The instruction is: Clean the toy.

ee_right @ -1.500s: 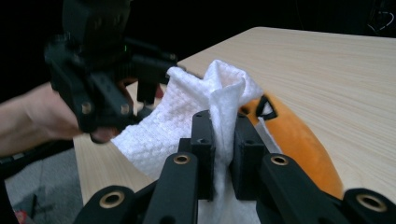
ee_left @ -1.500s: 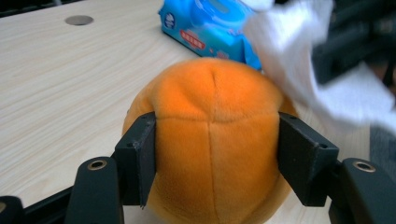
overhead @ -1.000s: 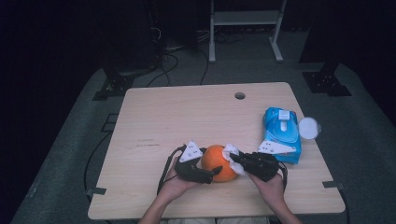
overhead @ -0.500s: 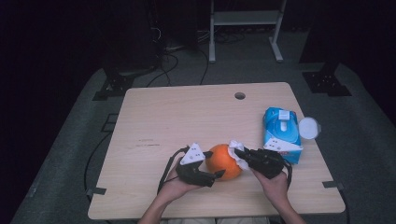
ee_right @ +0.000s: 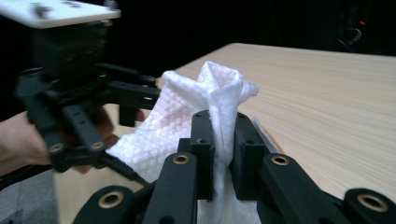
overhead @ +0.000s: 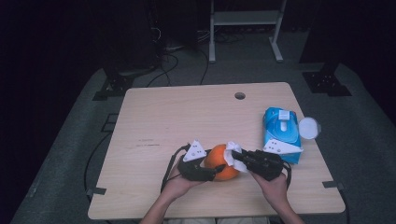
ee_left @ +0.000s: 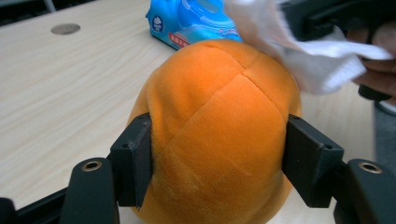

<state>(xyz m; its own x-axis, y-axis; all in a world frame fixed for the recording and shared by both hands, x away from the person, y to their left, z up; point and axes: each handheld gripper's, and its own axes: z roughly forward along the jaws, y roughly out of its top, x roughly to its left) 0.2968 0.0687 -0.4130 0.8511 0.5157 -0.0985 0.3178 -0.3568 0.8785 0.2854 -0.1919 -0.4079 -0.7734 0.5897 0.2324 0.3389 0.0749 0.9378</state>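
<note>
A light wooden table [overhead: 187, 116] has a small round hole [overhead: 240, 95] near its far edge. On its right side lies a blue wipes pack [overhead: 279, 130], with a round white lid [overhead: 309, 127] just beside it at the table's edge. Beyond, on the grey floor, stand a white rack [overhead: 245, 28] and black cables [overhead: 168, 51].

The orange ball [ee_left: 215, 135] is soft plush cloth, matt and a little fuzzy, with sewn seams across it. The white wipe [ee_right: 187, 126] looks like thin paper cloth with a small waffle texture. The table [overhead: 187, 116] is pale wood grain, smooth and matt. At 3 o'clock from the ball, the blue wipes pack [overhead: 281, 133] is glossy plastic film. The left gripper [ee_left: 217, 163] is matt black plastic.
</note>
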